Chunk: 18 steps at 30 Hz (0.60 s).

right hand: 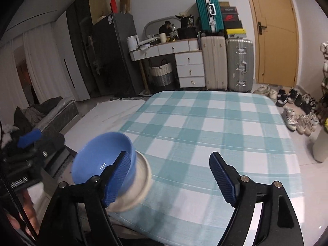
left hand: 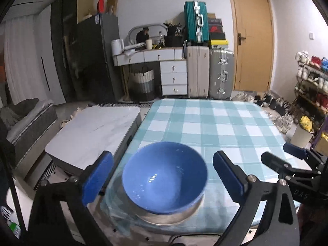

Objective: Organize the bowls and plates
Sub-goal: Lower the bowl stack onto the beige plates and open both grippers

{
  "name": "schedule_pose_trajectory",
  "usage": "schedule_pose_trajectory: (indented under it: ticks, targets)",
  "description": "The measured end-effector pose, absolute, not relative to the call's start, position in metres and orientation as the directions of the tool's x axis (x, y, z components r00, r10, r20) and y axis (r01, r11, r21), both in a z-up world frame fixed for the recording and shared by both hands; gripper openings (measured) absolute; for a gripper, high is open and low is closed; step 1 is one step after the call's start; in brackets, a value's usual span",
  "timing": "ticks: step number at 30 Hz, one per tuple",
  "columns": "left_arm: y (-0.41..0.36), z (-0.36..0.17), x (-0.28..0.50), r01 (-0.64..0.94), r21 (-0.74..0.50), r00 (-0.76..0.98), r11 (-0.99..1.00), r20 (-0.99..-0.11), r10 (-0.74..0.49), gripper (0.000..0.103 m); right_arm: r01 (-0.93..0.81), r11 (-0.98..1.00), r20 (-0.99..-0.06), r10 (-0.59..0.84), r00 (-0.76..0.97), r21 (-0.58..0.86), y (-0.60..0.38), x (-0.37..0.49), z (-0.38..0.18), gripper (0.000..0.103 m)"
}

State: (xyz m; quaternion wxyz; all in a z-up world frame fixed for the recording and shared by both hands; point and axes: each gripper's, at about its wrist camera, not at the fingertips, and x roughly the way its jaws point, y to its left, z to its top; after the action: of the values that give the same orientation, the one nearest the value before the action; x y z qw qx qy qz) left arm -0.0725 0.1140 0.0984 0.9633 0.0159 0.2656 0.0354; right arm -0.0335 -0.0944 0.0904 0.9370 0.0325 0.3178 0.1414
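Left gripper (left hand: pixel 163 176) spread wide, nothing between the pads, blue fingers (left hand: pixel 97 177) flanking the blue bowl (left hand: pixel 164 178) without touching it. Right gripper (right hand: pixel 170 181) likewise released and empty, off to the bowl's right above the cloth, with its left pad overlapping the bowl in that view only.

Bowl seated upright in a shallow pale plate (left hand: pixel 170 218), both near the front left corner of the checked tablecloth (left hand: pixel 215 123), close to the table's edge. Slight blur on bowl and plate in both views, so hard to judge whether fully settled.

Likely step: closing on the bowl, or on the stack, to move it.

Risks from here:
- Pinching a round, glossy wall across its widest part: liable to squirt upward or skid out of the pads.
- Lifting bowl alone with a tilt: rim could catch the plate and drag it toward the near edge and off.
- Nudging the stack leftward while closing unevenly: little cloth left on that side before the drop to the lower marble-topped table (left hand: pixel 92 131).
- Both tools converging: right gripper visible at the left camera's right margin, close enough for a clash.
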Motion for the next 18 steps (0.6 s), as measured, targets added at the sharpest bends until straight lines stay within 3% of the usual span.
schedule_pose_trajectory:
  ticks: [5, 9, 13, 18]
  targets:
    - [0.112, 0.084, -0.091, -0.055, -0.042, 0.883, 0.998, -0.468, 0.030, 0.103, -0.211, 0.971, -0.559, 0.238, 0.794, 0.114, -0.117, -0.060, 0.079, 0.088]
    - [0.113, 0.067, -0.093, -0.071, -0.079, 0.886, 0.994, -0.463, 0.026, 0.103, -0.157, 0.987, -0.513, 0.144, 0.846, 0.018, -0.121, -0.079, 0.071, 0.100]
    - [0.108, 0.048, -0.088, -0.083, -0.030, 0.889, 0.996, -0.455, 0.060, 0.103, -0.160, 0.986, -0.408, 0.126, 0.904, -0.050, -0.118, -0.099, 0.062, 0.102]
    - [0.110, 0.018, -0.079, -0.076, -0.064, 0.864, 0.995, -0.503, 0.034, 0.103, -0.191, 0.982, -0.378, 0.177, 0.909, 0.001, -0.116, -0.105, 0.043, 0.102]
